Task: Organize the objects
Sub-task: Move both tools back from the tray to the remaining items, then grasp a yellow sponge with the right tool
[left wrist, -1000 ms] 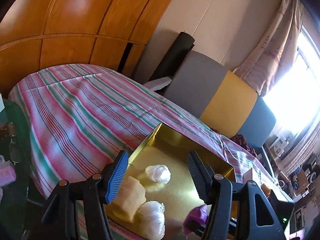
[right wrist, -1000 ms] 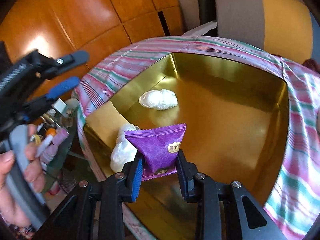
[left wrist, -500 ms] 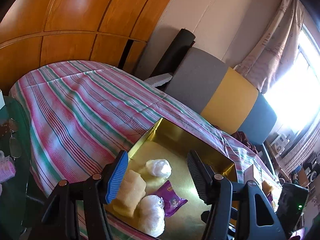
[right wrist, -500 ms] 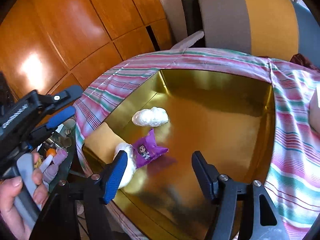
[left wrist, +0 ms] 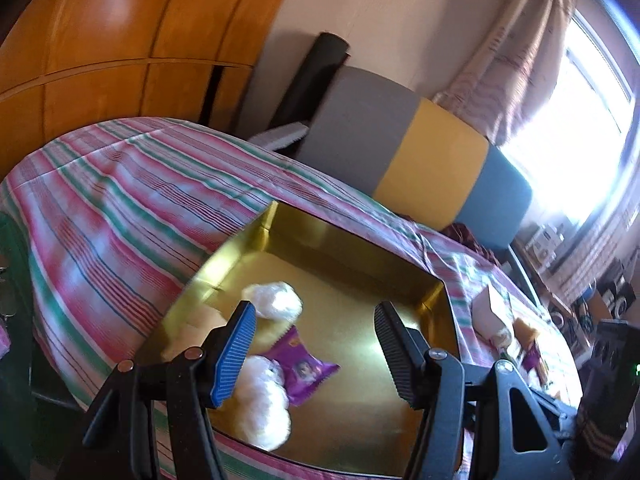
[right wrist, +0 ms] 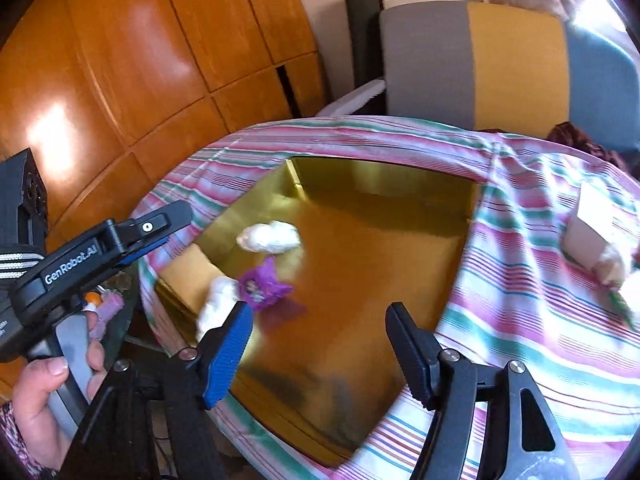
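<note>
A gold tray (left wrist: 360, 252) (right wrist: 380, 184) lies on the striped cloth. In it lie a purple snack packet (left wrist: 300, 368) (right wrist: 260, 286), two white wrapped lumps (left wrist: 276, 300) (left wrist: 264, 408) (right wrist: 270, 236) and a tan block (right wrist: 188, 268). My left gripper (left wrist: 312, 344) is open and empty above the tray's near side. It also shows in the right wrist view (right wrist: 160, 228) at the left. My right gripper (right wrist: 320, 348) is open and empty above the tray's front part.
More snacks and a pale box (right wrist: 588, 228) (left wrist: 492, 312) lie on the cloth right of the tray. A grey, yellow and blue cushion (left wrist: 420, 152) stands behind the table. Wooden panels (right wrist: 120, 60) are at the left. Small items (right wrist: 104, 304) sit on a glass side table.
My right gripper opened and let the purple packet drop into the tray, then drew back and up. My left gripper shifted slightly over the tray and stayed open.
</note>
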{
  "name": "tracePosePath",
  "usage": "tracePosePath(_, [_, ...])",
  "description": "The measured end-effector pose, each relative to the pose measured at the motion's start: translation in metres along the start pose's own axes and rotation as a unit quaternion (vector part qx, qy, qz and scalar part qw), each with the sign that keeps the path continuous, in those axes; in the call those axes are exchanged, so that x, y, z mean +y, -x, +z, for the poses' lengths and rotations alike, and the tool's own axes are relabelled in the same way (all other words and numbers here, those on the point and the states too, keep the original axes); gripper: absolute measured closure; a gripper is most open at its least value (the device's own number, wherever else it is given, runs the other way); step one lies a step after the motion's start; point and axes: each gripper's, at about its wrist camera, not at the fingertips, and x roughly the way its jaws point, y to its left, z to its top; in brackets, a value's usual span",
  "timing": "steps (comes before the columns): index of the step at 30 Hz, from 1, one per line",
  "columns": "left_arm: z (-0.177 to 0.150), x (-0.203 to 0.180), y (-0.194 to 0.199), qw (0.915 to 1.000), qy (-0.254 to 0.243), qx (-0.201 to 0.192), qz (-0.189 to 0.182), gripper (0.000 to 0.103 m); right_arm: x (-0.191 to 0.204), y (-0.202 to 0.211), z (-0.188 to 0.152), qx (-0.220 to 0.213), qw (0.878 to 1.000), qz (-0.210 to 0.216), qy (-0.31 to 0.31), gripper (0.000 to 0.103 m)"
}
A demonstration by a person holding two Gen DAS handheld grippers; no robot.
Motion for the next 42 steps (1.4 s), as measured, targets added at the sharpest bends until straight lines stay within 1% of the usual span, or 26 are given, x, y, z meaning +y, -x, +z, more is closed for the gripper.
tracePosePath(3, [-0.007,-0.015,-0.003,0.9994,-0.024,0.013,-0.020,0.040,-0.025,0.011,-0.007,0.009,0.999,-0.029,-0.017,0.033])
tracePosePath(5, [-0.011,-0.027,-0.005,0.9984,-0.041,0.023,-0.032,0.040,-0.041,0.017,-0.011,0.016,0.998,-0.038,-0.036,0.033])
tracePosePath(6, [-0.014,-0.035,-0.006,0.9971,-0.055,0.030,-0.043,0.040,-0.051,0.021,-0.014,0.020,0.998,-0.044,-0.049,0.032])
tracePosePath(9, [-0.024,-0.056,-0.005,0.9932,-0.089,0.043,-0.062,0.039,-0.082,0.038,-0.024,0.024,0.994,-0.062,-0.083,0.031])
tracePosePath(12, [-0.032,-0.076,-0.002,0.9884,-0.113,0.051,-0.088,0.039,-0.114,0.054,-0.034,0.024,0.990,-0.099,-0.100,0.031])
tracePosePath(16, [-0.043,-0.106,-0.002,0.9795,-0.148,0.065,-0.120,0.039,-0.160,0.079,-0.053,0.025,0.980,-0.143,-0.134,0.031])
tracePosePath(18, [-0.049,-0.121,-0.002,0.9746,-0.166,0.072,-0.132,0.039,-0.189,0.095,-0.063,0.028,0.972,-0.171,-0.159,0.031])
tracePosePath(19, [-0.052,-0.128,-0.002,0.9714,-0.175,0.078,-0.140,0.039,-0.200,0.102,-0.066,0.026,0.969,-0.179,-0.171,0.029])
tracePosePath(20, [-0.054,-0.134,-0.002,0.9692,-0.182,0.083,-0.144,0.039,-0.215,0.110,-0.069,0.022,0.964,-0.185,-0.188,0.024])
tracePosePath(22, [-0.059,-0.146,0.000,0.9644,-0.195,0.089,-0.155,0.039,-0.252,0.132,-0.076,0.006,0.952,-0.199,-0.232,0.016])
tracePosePath(24, [-0.064,-0.155,0.000,0.9602,-0.205,0.097,-0.163,0.039,-0.286,0.154,-0.082,-0.008,0.938,-0.224,-0.265,0.015])
tracePosePath(26, [-0.071,-0.165,-0.003,0.9562,-0.213,0.108,-0.168,0.039,-0.320,0.175,-0.086,-0.017,0.917,-0.268,-0.294,0.014])
tracePosePath(28, [-0.077,-0.173,-0.005,0.9528,-0.220,0.118,-0.172,0.039,-0.353,0.195,-0.093,-0.027,0.892,-0.313,-0.325,0.012])
tracePosePath(29, [-0.080,-0.176,-0.005,0.9509,-0.224,0.124,-0.175,0.039,-0.368,0.202,-0.097,-0.027,0.881,-0.328,-0.341,0.010])
tracePosePath(30, [-0.084,-0.180,-0.007,0.9485,-0.230,0.129,-0.176,0.039,-0.387,0.207,-0.103,-0.022,0.869,-0.338,-0.360,0.010])
tracePosePath(32, [-0.090,-0.187,-0.008,0.9449,-0.238,0.137,-0.178,0.039,-0.408,0.206,-0.110,-0.005,0.859,-0.336,-0.387,0.010])
tracePosePath(33, [-0.093,-0.191,-0.009,0.9424,-0.243,0.143,-0.181,0.039,-0.418,0.204,-0.116,-0.001,0.857,-0.326,-0.400,0.010])
tracePosePath(36, [-0.103,-0.203,-0.012,0.9355,-0.259,0.157,-0.182,0.039,-0.429,0.196,-0.125,-0.004,0.855,-0.313,-0.414,0.011])
tracePosePath(37, [-0.105,-0.206,-0.013,0.9337,-0.262,0.161,-0.183,0.039,-0.431,0.191,-0.128,-0.007,0.856,-0.310,-0.414,0.012])
tracePosePath(38, [-0.107,-0.209,-0.014,0.9320,-0.266,0.164,-0.183,0.039,-0.433,0.187,-0.130,-0.002,0.858,-0.306,-0.412,0.013])
tracePosePath(39, [-0.109,-0.213,-0.016,0.9303,-0.270,0.168,-0.183,0.039,-0.435,0.182,-0.131,0.013,0.859,-0.302,-0.413,0.015])
tracePosePath(40, [-0.110,-0.216,-0.017,0.9287,-0.274,0.171,-0.182,0.039,-0.436,0.179,-0.130,0.020,0.861,-0.303,-0.409,0.019])
tracePosePath(42, [-0.113,-0.224,-0.022,0.9255,-0.278,0.178,-0.186,0.039,-0.436,0.175,-0.127,0.028,0.866,-0.305,-0.395,0.022])
